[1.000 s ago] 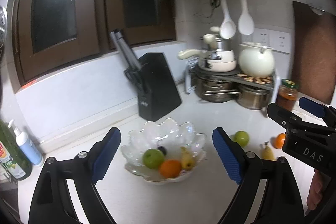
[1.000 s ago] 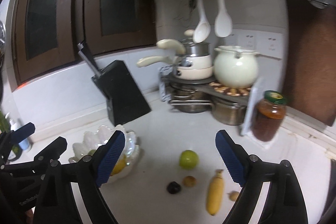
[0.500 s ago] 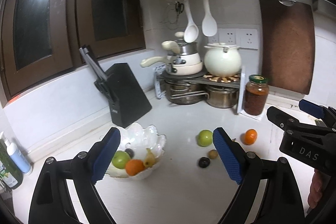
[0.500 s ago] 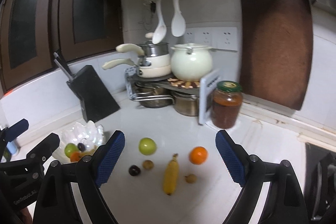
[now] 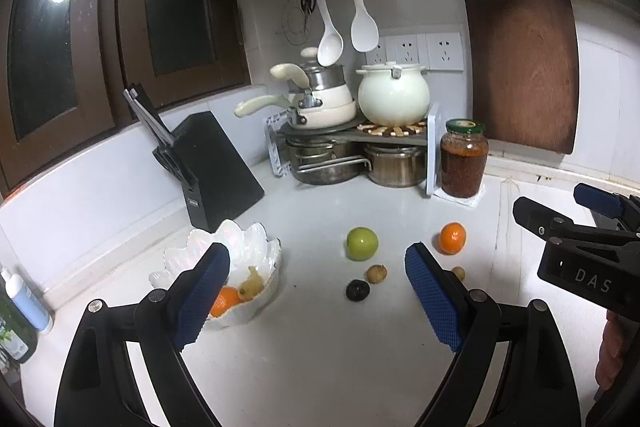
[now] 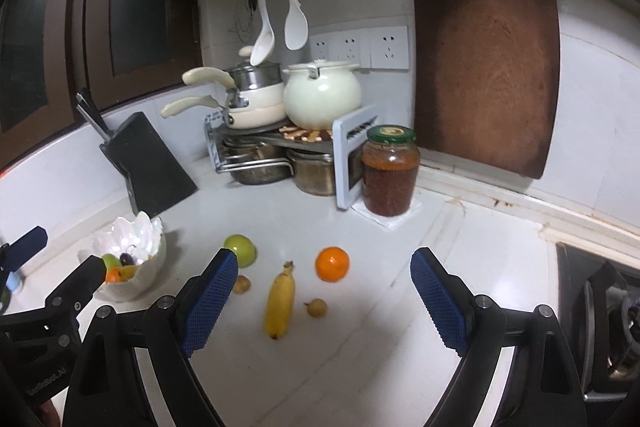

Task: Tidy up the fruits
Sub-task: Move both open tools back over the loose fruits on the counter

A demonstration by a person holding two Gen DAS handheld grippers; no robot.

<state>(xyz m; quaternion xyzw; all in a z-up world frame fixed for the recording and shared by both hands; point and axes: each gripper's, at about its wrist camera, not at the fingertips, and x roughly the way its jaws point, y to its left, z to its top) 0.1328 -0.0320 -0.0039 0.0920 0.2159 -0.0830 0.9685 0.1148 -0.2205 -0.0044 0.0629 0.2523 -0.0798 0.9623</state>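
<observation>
A white scalloped bowl sits left on the counter, holding an orange and a small banana. Right of it lie a green apple, an orange, a dark fruit and a small brown fruit. My left gripper hovers open and empty before them. The right wrist view shows a banana, the orange, the apple, a small brown fruit and the bowl. My right gripper is open, empty, above the loose fruits.
A black knife block stands behind the bowl. A pot rack, a jar and a hanging cutting board fill the corner. A stove lies at the right, a bottle at the far left.
Both views have swung to the right: the bowl slid toward the left edge and the loose fruits came to the middle. Both grippers stayed open and empty.
</observation>
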